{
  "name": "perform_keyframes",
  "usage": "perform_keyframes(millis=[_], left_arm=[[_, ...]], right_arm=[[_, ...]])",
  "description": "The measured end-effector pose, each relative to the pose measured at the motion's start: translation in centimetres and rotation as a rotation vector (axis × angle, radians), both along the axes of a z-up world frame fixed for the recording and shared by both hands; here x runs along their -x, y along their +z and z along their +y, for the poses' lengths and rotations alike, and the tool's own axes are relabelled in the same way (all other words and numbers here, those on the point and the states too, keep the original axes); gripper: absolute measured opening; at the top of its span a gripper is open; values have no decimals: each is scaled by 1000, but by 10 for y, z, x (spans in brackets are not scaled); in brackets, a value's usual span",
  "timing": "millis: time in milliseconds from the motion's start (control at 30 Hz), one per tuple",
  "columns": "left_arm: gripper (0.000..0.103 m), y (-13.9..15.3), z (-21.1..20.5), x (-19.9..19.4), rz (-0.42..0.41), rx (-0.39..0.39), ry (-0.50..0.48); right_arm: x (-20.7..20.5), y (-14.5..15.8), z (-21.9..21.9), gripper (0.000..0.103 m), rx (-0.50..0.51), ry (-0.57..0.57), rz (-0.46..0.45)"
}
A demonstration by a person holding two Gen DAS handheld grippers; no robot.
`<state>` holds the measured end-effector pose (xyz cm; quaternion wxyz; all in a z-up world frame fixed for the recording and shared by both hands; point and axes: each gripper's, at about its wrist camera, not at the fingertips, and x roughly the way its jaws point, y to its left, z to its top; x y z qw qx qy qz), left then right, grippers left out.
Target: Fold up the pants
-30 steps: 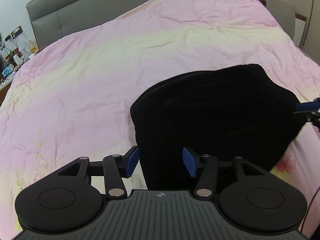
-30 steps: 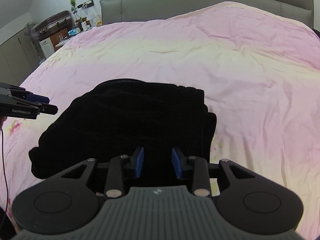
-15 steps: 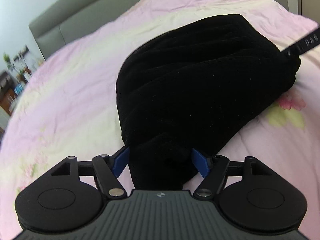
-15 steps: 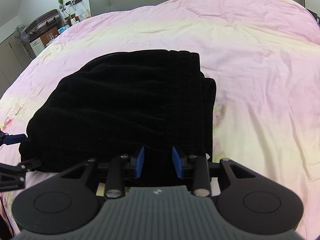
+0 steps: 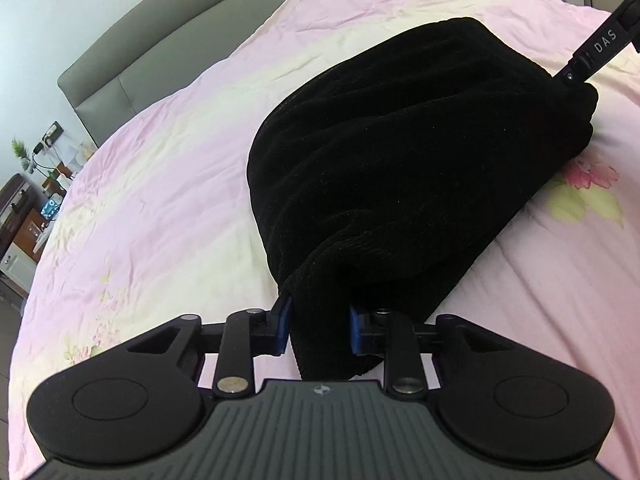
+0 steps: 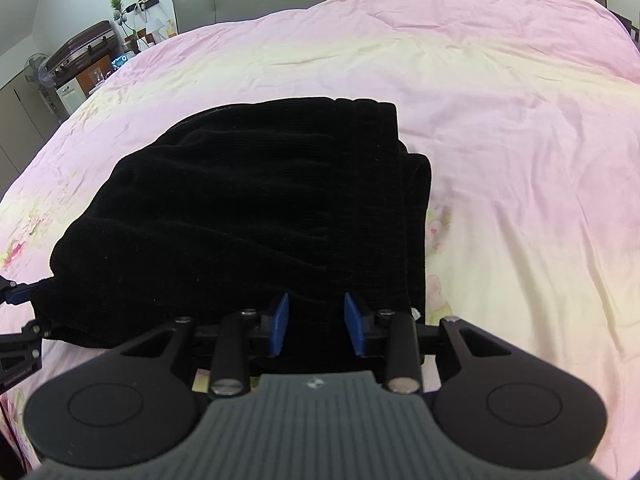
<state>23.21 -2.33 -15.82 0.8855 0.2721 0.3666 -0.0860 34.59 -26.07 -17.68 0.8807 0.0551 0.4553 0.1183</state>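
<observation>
A: Change since a second ago: the left gripper (image 5: 318, 330) has dropped from hovering over the pants (image 5: 400, 168), jaws apart, down to their near corner, and its jaws are closing on a bunched fold. The right gripper (image 6: 316, 328) has sunk a little; its gap looks the same.

B: Left wrist view, garment first?

A: Pants are black, ribbed like corduroy, folded into a thick mound on the pink floral bedspread (image 5: 160, 184). Surface dark; individual layers are hard to separate. The near corner is gathered into a narrow roll.

B: Gripper there?

A: Jaws narrow, blue pads (image 5: 283, 326) pressing both sides of that roll. The mound extends up and right, away from the fingers. At its far right corner the other tool's black finger meets the cloth.

B: Right wrist view?

A: Same pants (image 6: 248, 208), here a flat, roughly rectangular stack, with stacked layer edges along the right side. They lie on the bedspread (image 6: 500, 140), toward its near edge.

B: Right gripper's state?

A: Narrow gap, black fabric filling it between the blue pads (image 6: 354, 326); the near right edge is pinched. The stack spreads forward and left of the fingers. The left gripper (image 6: 20, 304) is at the stack's left corner.
</observation>
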Motion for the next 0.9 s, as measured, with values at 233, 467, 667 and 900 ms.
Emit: perform_keyframes(millis=[233, 467, 667, 900], left_arm=[[12, -9, 38, 1, 155, 22, 20], [13, -19, 46, -16, 276, 140, 113], [14, -3, 49, -17, 306, 155, 113], [16, 25, 56, -14, 348, 117, 113]], right_arm=[[-2, -2, 1, 29, 10, 35, 10], [1, -7, 1, 29, 17, 52, 1], [-2, -5, 2, 29, 33, 55, 15], [-4, 0, 8, 29, 77, 75, 33]])
